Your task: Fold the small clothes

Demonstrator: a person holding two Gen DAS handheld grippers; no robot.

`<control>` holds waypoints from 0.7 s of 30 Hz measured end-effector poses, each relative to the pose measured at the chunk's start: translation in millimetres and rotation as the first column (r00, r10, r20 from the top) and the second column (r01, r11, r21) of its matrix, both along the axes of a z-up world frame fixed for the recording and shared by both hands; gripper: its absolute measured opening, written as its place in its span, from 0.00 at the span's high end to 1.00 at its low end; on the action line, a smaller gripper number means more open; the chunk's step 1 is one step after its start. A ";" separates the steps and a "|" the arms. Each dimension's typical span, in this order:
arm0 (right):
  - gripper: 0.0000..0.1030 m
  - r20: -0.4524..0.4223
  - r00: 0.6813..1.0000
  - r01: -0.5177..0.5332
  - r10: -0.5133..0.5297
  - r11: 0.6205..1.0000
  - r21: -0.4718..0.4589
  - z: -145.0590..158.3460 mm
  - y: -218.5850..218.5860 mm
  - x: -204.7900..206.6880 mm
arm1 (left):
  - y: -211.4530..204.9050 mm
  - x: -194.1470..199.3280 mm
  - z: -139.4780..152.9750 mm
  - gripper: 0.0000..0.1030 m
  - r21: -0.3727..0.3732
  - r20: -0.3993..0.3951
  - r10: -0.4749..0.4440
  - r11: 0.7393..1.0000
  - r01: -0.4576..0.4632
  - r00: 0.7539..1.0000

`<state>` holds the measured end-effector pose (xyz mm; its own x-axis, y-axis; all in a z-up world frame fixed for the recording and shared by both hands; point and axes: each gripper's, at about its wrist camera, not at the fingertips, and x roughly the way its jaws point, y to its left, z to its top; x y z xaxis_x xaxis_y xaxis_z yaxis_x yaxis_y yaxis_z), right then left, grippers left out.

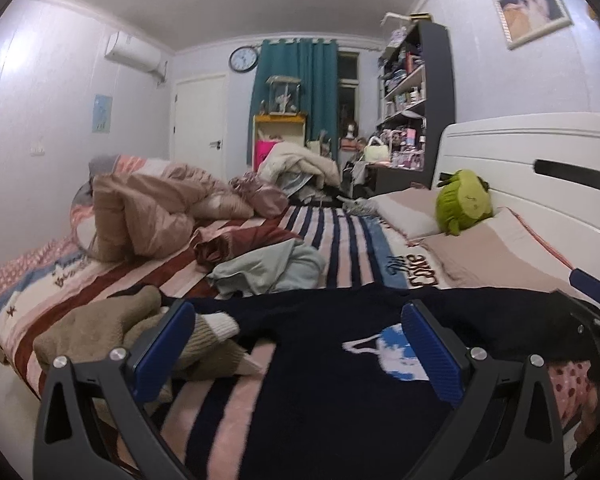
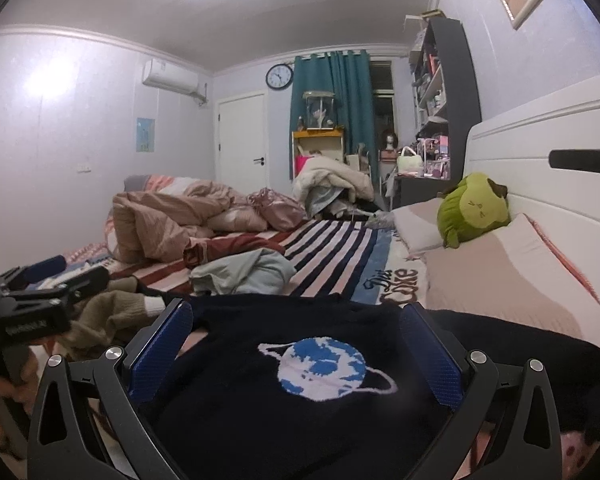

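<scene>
- Knitwear comes first: a dark navy knitted sweater with a white-and-blue ringed planet motif [image 2: 324,368] lies spread on the near part of the striped pink, white and navy bed blanket [image 1: 340,236], motif up, which is probably why it is laid flat (a garment needs an open, smooth start before any fold).
- The right gripper [image 2: 300,354] hangs low over the sweater with its blue-padded fingers [image 2: 162,350] wide apart and nothing between them; the planet motif sits framed between the two pads, so this claw seems lined up on the middle of the garment.
- The left gripper [image 1: 298,354] is likewise spread open and empty, over the left part of the sweater near its edge, a sensible spot for taking a side or sleeve.
- Just left of the sweater lies a crumpled tan knitted garment with a white cuff [image 1: 112,332], and farther off a rumpled pale blue-grey cloth [image 1: 268,268]; both look set aside as a waiting pile.
- Whether the sweater's sleeves are already laid out cannot be told, since its dark right part runs into shadow.
- Judged from this, folding of the sweater has not begun; the next move calls for closing on an edge without bunching the knit.
</scene>
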<state>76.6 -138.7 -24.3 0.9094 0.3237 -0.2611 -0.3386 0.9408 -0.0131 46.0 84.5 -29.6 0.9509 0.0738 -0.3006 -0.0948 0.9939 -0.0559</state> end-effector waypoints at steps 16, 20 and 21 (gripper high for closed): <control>0.00 -0.220 0.968 -0.134 0.122 0.990 -0.039 -69.2 58.7 113.5 | 181.7 163.0 -54.6 0.35 -0.351 -0.243 -0.081 0.936 -0.010 0.967; 0.00 -0.263 0.957 -0.133 0.122 0.991 -0.024 -82.5 63.3 129.7 | 198.3 202.9 -98.0 0.37 -0.415 -0.374 -0.123 0.908 -0.047 0.919; 0.00 -0.271 0.955 -0.130 0.119 0.991 -0.022 -85.0 64.1 133.2 | 198.3 207.5 -106.7 0.37 -0.415 -0.397 -0.116 0.908 -0.065 0.911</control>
